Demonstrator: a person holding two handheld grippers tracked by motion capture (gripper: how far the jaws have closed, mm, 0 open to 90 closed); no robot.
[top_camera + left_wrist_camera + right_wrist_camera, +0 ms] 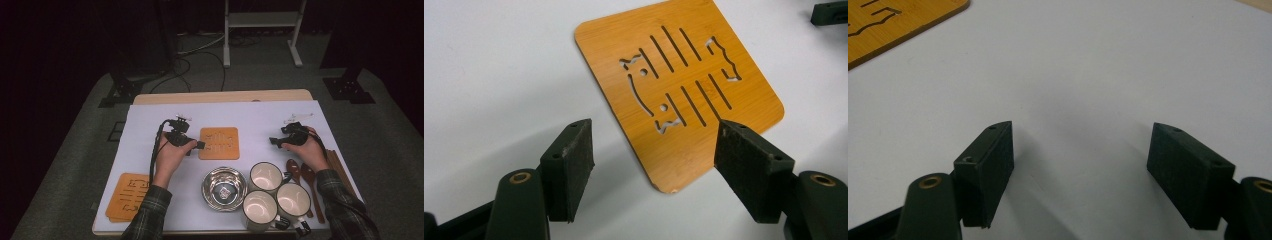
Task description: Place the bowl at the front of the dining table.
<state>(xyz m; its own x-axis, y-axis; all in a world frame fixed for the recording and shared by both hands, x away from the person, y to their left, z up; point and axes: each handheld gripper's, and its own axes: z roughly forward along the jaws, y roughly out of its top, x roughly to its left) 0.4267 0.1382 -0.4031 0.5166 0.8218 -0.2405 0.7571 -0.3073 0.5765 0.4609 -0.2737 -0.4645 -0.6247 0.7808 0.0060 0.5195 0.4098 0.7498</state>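
Note:
A square bamboo trivet (pixel 219 143) with a cut-out pattern lies flat on the white sheet at the table's middle. My left gripper (pixel 200 145) stands at its left edge. In the left gripper view the trivet (pixel 684 90) has its near corner between the jaws of my left gripper (pixel 651 135), which stand open with the pads off the wood. My right gripper (pixel 272 141) rests to the right of the trivet, pointing left. Seen from its own camera, the right gripper (pixel 1083 132) is open over bare sheet, and a corner of the trivet (pixel 893 20) shows at top left.
A stack of like trivets (pixel 127 196) sits at the front left. Near the front edge stand a steel bowl (pixel 224 188) and three white mugs (pixel 266 176) (pixel 293 199) (pixel 259 207). Wooden spoons (pixel 305 175) and sticks (pixel 340 167) lie under the right forearm.

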